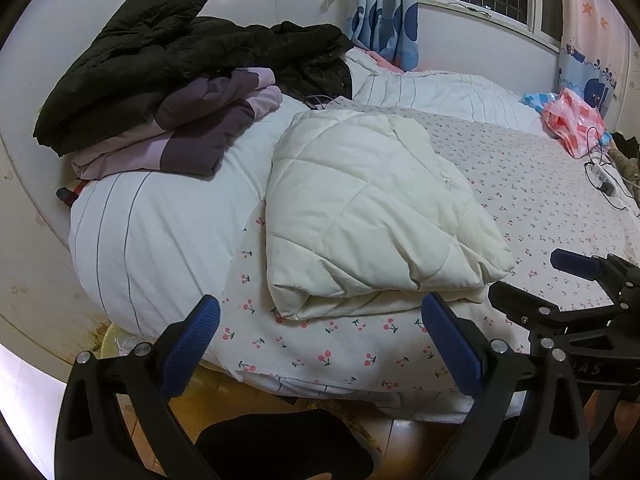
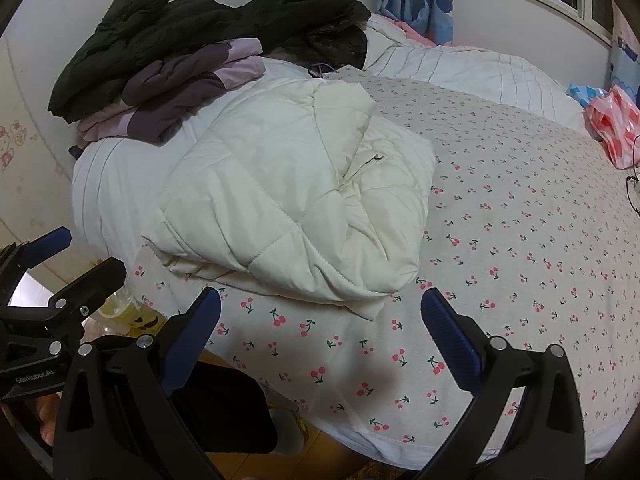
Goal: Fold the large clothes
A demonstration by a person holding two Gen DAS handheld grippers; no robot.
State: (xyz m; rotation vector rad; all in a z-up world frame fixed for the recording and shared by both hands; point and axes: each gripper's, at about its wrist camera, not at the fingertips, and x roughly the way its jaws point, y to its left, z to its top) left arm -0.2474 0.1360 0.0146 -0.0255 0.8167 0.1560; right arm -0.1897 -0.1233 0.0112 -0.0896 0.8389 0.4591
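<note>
The cream jacket (image 1: 372, 208) lies folded into a compact bundle on the bed (image 2: 520, 240), at 12 o'clock from both grippers. The left gripper (image 1: 320, 352) and right gripper (image 2: 320, 344) hang open, empty. This garment seems done; the dark coat (image 1: 160, 48) at 10 o'clock perhaps remains.

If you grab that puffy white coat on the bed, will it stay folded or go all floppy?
Probably floppy: the white quilted coat is soft padded fabric, so its loose folded layers would likely sag and open. It looks puffy, so it is probably light for its size. The left gripper and right gripper are both open, holding nothing.
</note>
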